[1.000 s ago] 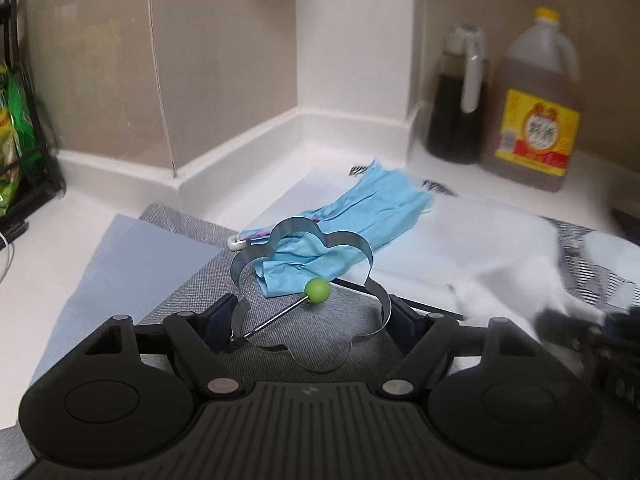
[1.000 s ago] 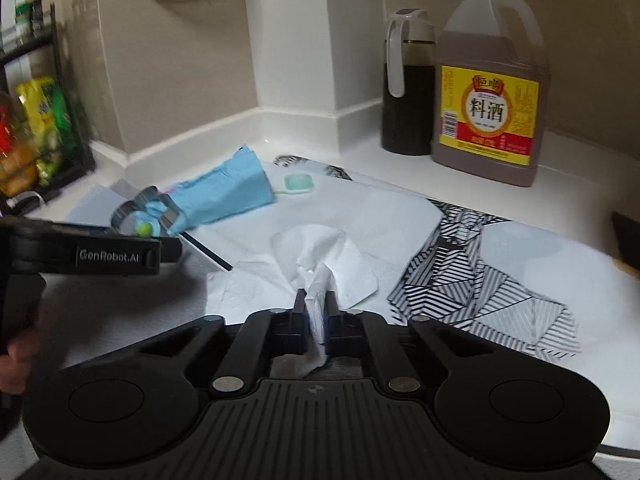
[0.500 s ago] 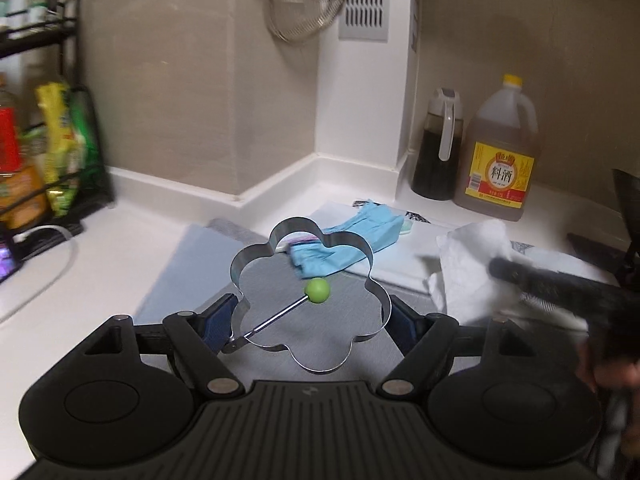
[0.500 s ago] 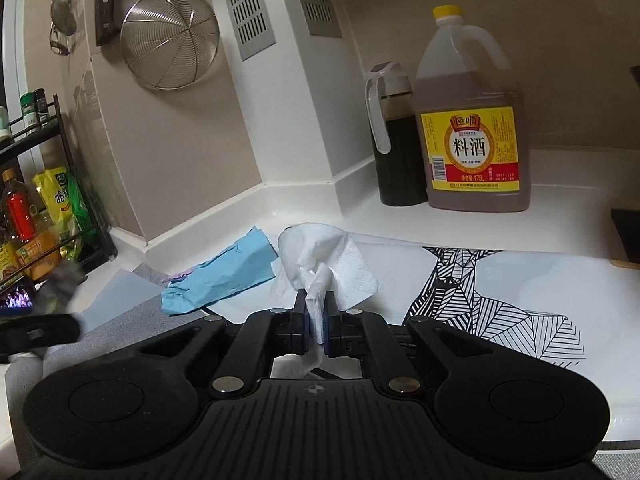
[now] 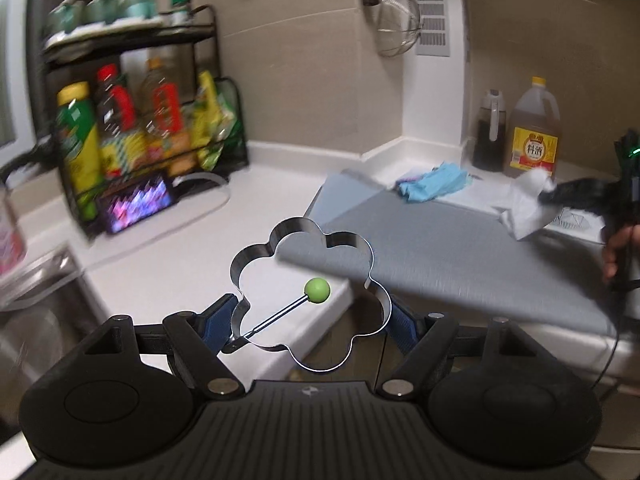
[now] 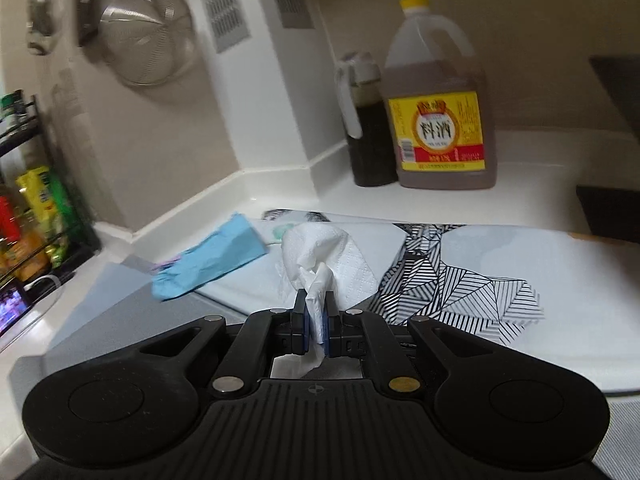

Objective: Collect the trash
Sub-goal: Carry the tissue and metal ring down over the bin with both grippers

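Note:
My left gripper [image 5: 310,316] is shut on a flower-shaped metal ring [image 5: 248,258] with a green-tipped handle [image 5: 317,290]; its blue pads press the ring's two sides, and it hangs off the counter's front edge. My right gripper [image 6: 315,312] is shut on a crumpled white paper towel [image 6: 320,242], lifted above the patterned mat. The left wrist view shows that towel [image 5: 524,208] hanging from the right gripper [image 5: 560,196] at the far right. A crumpled blue paper [image 5: 432,186] [image 6: 212,260] lies on the counter near the wall corner.
A grey mat [image 5: 440,248] and a black-and-white patterned mat [image 6: 460,280] cover the counter. A cooking wine jug [image 6: 440,120] and a dark sauce bottle [image 6: 366,128] stand at the back. A black rack of bottles [image 5: 132,128] and a sink [image 5: 36,320] are on the left.
My left gripper has pulled far back and leftward off the grey mat with the metal ring, bringing the rack and sink into view. My right gripper has lifted the paper towel off the mat.

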Available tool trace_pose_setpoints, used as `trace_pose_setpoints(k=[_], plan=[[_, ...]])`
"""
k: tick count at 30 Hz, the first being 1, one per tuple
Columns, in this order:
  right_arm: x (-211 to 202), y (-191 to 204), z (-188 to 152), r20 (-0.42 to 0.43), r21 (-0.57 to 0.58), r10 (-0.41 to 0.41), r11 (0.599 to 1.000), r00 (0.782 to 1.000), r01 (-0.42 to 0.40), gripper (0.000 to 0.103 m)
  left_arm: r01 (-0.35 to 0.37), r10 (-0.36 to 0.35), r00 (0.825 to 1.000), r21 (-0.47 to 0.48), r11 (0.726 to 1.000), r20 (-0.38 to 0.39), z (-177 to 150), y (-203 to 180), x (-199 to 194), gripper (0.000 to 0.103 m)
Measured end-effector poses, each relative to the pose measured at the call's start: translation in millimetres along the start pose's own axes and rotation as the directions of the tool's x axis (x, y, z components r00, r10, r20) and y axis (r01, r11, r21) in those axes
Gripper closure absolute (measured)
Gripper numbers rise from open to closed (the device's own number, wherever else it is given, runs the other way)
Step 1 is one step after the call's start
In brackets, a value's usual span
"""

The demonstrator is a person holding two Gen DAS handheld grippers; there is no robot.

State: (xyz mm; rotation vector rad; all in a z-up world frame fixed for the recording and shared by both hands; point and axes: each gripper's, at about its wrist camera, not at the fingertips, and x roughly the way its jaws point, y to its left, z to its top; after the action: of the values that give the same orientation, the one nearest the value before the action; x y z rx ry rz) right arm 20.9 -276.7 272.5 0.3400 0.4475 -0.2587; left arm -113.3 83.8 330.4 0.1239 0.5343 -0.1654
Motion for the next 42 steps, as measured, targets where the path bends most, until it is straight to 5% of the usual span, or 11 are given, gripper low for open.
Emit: trace_pose_setpoints(k=[8, 16, 26, 42], plan=[[-133.9, 44.1, -40.3, 0.033, -0.168, 0.119, 0.979, 0.992, -0.112, 0.096, 0.018, -0.024, 0.997, -0.085, 0.996, -0.075, -59.4, 9.3, -34.0, 0.020], [-214.1, 72.8, -121.8, -0.114, -0.254, 0.168, 0.948, 0.979, -0.192, 0.096, -0.037, 0.023, 0.985, -0.075, 0.997, -0.172, -116.2, 4.8, -48.9, 0.020], [-229.8, 98.0, -201.8, -0.379, -0.287, 0.154, 0.918, 0.913, -0.274, 0.096, -0.002, 0.005, 0.983, 0.015, 1.000, -0.183, -133.7, -14.6, -59.2, 0.020], [-224.4, 114.4, -217.9, -0.418, -0.371, 0.115, 0.884, 0.901, -0.285, 0.096, 0.036, -0.031, 0.960, 0.014, 0.999, -0.278, -144.1, -22.9, -42.9, 0.020]])
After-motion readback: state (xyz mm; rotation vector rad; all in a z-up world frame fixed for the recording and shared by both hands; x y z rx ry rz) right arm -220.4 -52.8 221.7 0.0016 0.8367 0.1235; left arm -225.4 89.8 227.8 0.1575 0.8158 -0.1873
